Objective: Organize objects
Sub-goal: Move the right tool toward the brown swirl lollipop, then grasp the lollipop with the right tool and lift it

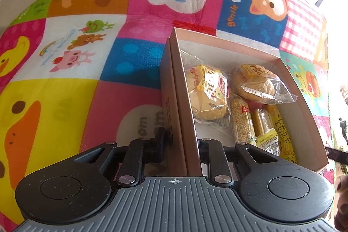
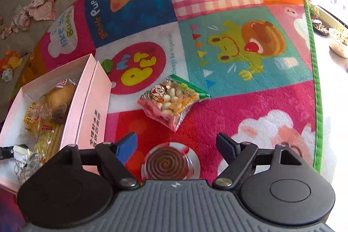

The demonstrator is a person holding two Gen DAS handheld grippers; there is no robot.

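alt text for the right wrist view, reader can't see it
The open right gripper hovers over a round spiral chocolate snack on a colourful cartoon play mat. A bag of small white candies lies ahead; a pink box of snacks sits left.

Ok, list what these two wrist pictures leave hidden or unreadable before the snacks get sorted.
- Left wrist view: the left hand-held gripper clamps the pink cardboard box's wall; the wall hides the right pad.
- Left wrist view: the print on the two wrapped round buns is too small to read.
- Right wrist view: the round chocolate spiral cup lies between the open fingers; the gripper body covers its near edge.
- Right wrist view: the box's near end is cut off by the picture edge.
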